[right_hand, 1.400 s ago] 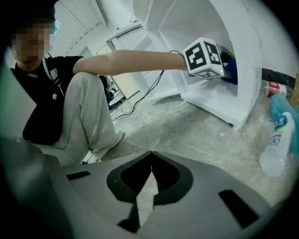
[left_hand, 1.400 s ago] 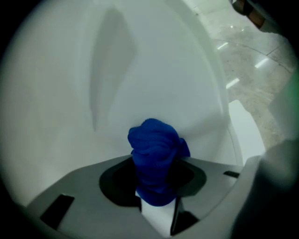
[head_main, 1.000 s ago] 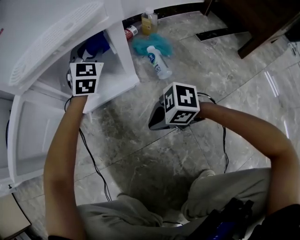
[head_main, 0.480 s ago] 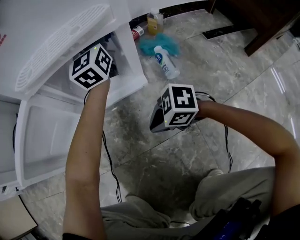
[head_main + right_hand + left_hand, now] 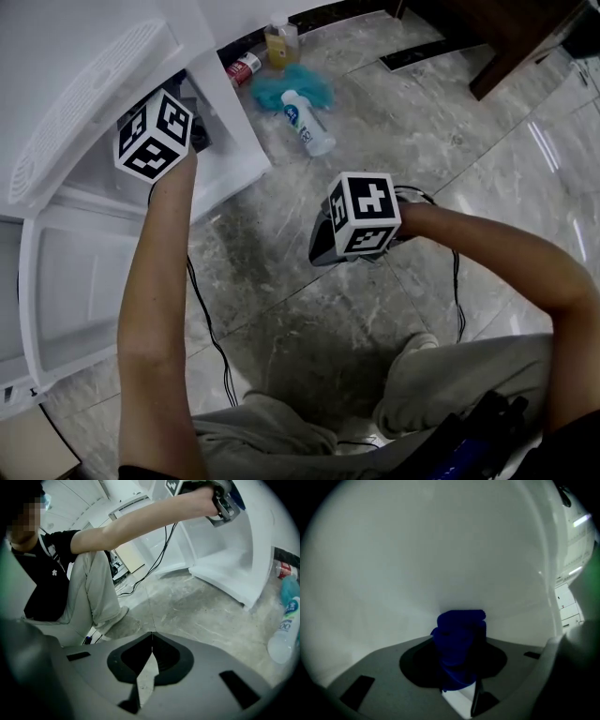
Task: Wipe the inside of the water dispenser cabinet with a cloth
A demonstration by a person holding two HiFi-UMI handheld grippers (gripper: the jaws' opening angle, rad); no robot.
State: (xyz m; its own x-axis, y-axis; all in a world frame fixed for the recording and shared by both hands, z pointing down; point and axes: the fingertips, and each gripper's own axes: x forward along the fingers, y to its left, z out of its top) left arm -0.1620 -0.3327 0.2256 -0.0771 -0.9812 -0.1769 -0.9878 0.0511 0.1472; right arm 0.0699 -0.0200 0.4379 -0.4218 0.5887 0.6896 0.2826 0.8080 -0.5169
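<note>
Blue fabric cloth was hidden in the head view, because the left gripper that carried it reached into the open front of the white plastic water dispenser cabinet at the far left. Only its marker cube and the forearm showed outside. The hinged white cabinet door lay swung open at the near left, which left the opening free for that reach. The right gripper hung well apart over the grey marble floor in the middle, angled down at nothing, apparently parked so as not to crowd the wiping arm. A white plastic bottle lay on its side with its far end against a teal rag just right of the cabinet, away from both grippers and seemingly set aside. In the left gripper view, the jaws stood about half apart and clamped on the cloth, which was bunched into a thick wad that filled the gap and stuck out beyond the tips. The wad faced the cabinet's smooth white inner wall and seemed to meet it, so the fabric rather than the jaws would rub the plastic. In the right gripper view, the jaws were fully together with nothing between them and bare floor beyond. The left gripper showed at the far upper right, at the cabinet's mouth.
</note>
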